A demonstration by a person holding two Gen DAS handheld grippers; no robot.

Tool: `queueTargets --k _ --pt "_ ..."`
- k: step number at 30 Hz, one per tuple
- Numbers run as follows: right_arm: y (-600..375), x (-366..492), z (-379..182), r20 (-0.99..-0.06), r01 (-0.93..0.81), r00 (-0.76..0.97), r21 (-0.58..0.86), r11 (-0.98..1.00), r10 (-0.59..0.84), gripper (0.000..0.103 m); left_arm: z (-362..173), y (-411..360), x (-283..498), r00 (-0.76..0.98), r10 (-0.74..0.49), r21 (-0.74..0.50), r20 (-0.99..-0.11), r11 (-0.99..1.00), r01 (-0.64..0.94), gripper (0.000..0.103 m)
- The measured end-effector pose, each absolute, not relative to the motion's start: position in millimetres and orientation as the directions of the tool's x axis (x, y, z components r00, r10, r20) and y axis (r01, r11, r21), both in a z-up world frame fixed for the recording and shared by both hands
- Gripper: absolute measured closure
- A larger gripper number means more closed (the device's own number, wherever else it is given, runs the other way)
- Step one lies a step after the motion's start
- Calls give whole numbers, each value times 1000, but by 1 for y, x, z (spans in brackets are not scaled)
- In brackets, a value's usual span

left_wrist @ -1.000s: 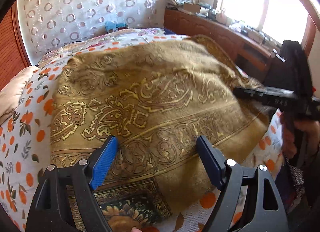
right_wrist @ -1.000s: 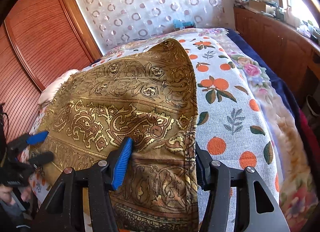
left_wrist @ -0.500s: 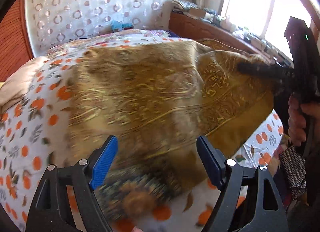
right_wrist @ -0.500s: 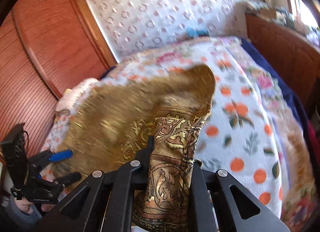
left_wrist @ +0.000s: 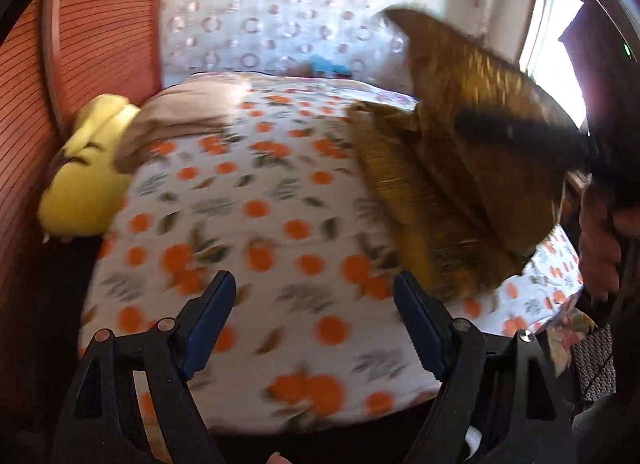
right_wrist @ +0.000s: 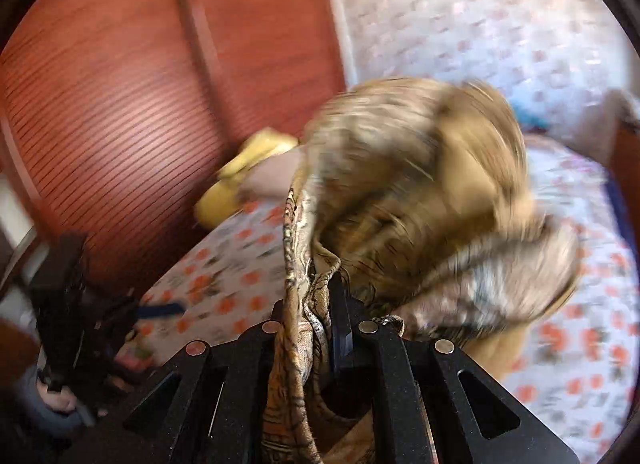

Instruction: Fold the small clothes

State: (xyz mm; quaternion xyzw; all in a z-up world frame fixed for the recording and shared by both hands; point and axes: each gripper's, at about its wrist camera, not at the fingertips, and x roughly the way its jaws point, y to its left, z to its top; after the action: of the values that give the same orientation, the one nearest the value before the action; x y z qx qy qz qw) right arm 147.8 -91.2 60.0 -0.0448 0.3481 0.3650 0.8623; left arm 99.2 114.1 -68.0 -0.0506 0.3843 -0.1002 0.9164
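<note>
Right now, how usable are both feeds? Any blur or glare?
Left wrist view: the scarf and bedspread are motion-smeared, the window blown out white. Right wrist view: the scarf is heavily smeared, sharp only where the right gripper pinches it; the left gripper is a dark smudge.

Orange-print bed with a beige pillow, yellow cushion and part-lifted gold cloth.

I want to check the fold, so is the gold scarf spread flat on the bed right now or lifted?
Lifted and bunched. The right gripper is shut on the gold scarf, which rises off the orange-print bedspread.
</note>
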Motion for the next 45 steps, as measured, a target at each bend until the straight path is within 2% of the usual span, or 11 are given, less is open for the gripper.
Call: queueTargets --k 6,8,10,13,17,20,26,29,32,38,45 --pt "-77 158 35 -665 -644 454 215 734 593 92 -70 143 92 693 -188 -177 -696 980 88 22" --pt "-79 163 41 -656 -635 460 228 738 599 85 -68 146 90 698 -186 -178 -691 980 85 22" --pt "-80 158 51 -651 -641 468 215 736 598 64 -63 146 89 708 -189 -181 -681 980 87 22" --pt "-89 125 80 -597 -680 497 183 710 629 53 -52 141 89 725 -193 -182 -661 979 95 22" --pt "-128 114 112 -534 -666 580 126 736 616 48 -35 127 89 745 -222 -177 -629 974 140 22" --pt "-150 132 107 -561 -615 615 98 782 554 48 -28 112 93 747 -248 -173 -617 969 178 22" --pt "-138 201 78 -657 -588 555 124 799 511 49 -38 79 115 712 -291 -169 -639 956 239 22" --pt "-112 233 73 -675 -631 492 159 760 549 64 -50 71 126 689 -291 -164 -664 956 245 22" --pt "-92 277 62 -695 -641 479 140 755 536 101 -56 71 131 679 -285 -167 -676 958 235 22" --pt "-35 307 70 -667 -726 427 150 671 611 101 -62 83 126 679 -269 -181 -683 963 200 22" --pt "-14 335 31 -766 -737 358 120 665 535 96 -71 92 126 670 -288 -229 -684 957 178 22"
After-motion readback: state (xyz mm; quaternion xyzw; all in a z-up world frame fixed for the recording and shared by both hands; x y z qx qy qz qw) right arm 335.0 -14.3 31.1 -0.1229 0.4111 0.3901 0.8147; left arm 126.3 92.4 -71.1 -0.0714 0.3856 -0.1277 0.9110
